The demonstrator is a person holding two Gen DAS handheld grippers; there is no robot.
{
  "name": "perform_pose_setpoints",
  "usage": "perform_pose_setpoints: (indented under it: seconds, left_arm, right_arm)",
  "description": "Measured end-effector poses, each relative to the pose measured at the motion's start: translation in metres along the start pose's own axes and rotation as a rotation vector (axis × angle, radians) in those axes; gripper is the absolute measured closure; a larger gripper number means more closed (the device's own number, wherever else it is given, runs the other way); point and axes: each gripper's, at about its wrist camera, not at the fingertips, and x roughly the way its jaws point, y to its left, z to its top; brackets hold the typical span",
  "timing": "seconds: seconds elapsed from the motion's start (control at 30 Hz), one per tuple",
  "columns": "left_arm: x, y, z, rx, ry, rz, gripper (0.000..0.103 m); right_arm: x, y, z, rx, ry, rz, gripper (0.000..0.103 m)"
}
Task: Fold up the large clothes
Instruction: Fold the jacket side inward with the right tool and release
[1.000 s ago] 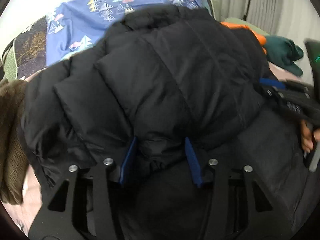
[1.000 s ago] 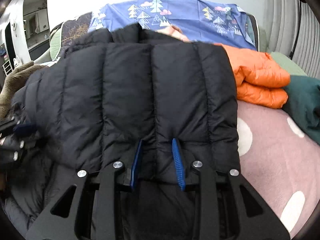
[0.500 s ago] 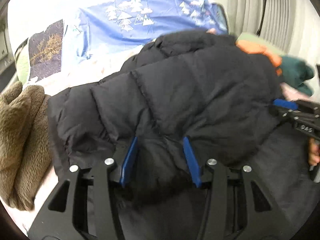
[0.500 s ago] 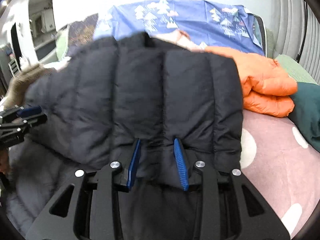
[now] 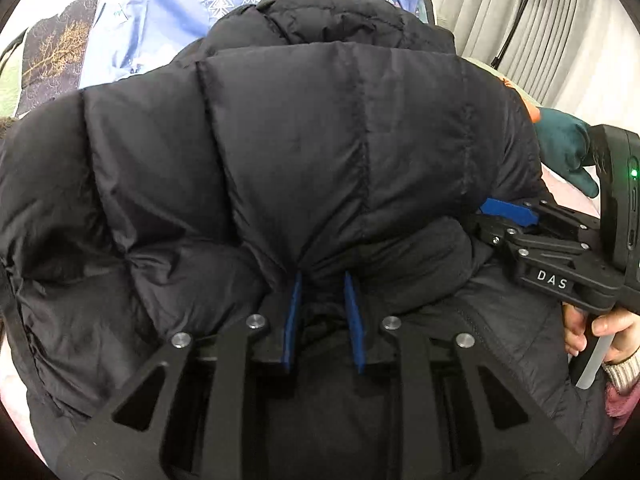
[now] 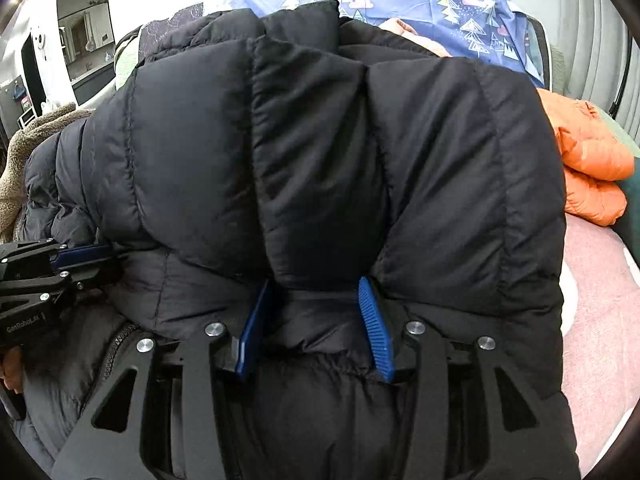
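Left gripper (image 5: 323, 280): jaws closing, blue pads pinching a fold of the black puffer jacket (image 5: 304, 152).
Right gripper (image 6: 316, 284): jaws opening, jacket fabric between the pads; contact cannot be told.
Jacket: folded over itself on the pink dotted bedcover (image 6: 600, 280), filling both views.
Beside it: orange jacket (image 6: 592, 168), right; brown fleece (image 6: 16, 184), left.
Behind: blue tree-print cloth (image 6: 440, 4).
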Motion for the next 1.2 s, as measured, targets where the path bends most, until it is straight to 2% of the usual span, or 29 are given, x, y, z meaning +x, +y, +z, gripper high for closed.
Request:
perform_pose_setpoints:
  seconds: [0.13, 0.2, 0.33, 0.47, 0.57, 0.67, 0.73, 0.97, 1.2]
  left_arm:
    - [-0.007, -0.005, -0.001, 0.017, -0.019, 0.021, 0.080]
    - [-0.022, -0.009, -0.008, 0.005, -0.034, 0.028, 0.080]
    - [-0.079, -0.009, -0.031, 0.011, -0.104, 0.060, 0.052]
    - [-0.130, 0.001, -0.065, -0.007, -0.148, 0.070, 0.046]
    - [-0.155, 0.010, -0.101, -0.020, -0.148, 0.098, 0.045]
    - [-0.168, 0.011, -0.139, -0.013, -0.114, 0.175, 0.045]
    - [-0.177, 0.018, -0.161, -0.038, -0.088, 0.200, 0.045]
    - [-0.204, 0.013, -0.193, -0.058, -0.115, 0.217, 0.044]
    - [-0.211, 0.009, -0.210, -0.089, -0.123, 0.222, 0.041]
  right_arm:
    - [-0.007, 0.001, 0.001, 0.000, -0.017, -0.007, 0.057]
    - [-0.028, -0.005, -0.003, 0.015, -0.052, -0.013, 0.056]
    - [-0.078, -0.013, -0.020, 0.010, -0.088, -0.025, 0.056]
    - [-0.120, -0.023, -0.053, 0.001, -0.082, -0.057, 0.056]
    - [-0.143, -0.029, -0.080, 0.004, -0.080, -0.092, 0.056]
    - [-0.169, -0.033, -0.107, -0.003, -0.097, -0.163, 0.056]
    - [-0.180, -0.031, -0.123, 0.007, -0.101, -0.174, 0.054]
    - [-0.201, -0.026, -0.146, 0.038, -0.107, -0.186, 0.053]
    - [-0.219, -0.037, -0.166, 0.107, -0.108, -0.183, 0.050]
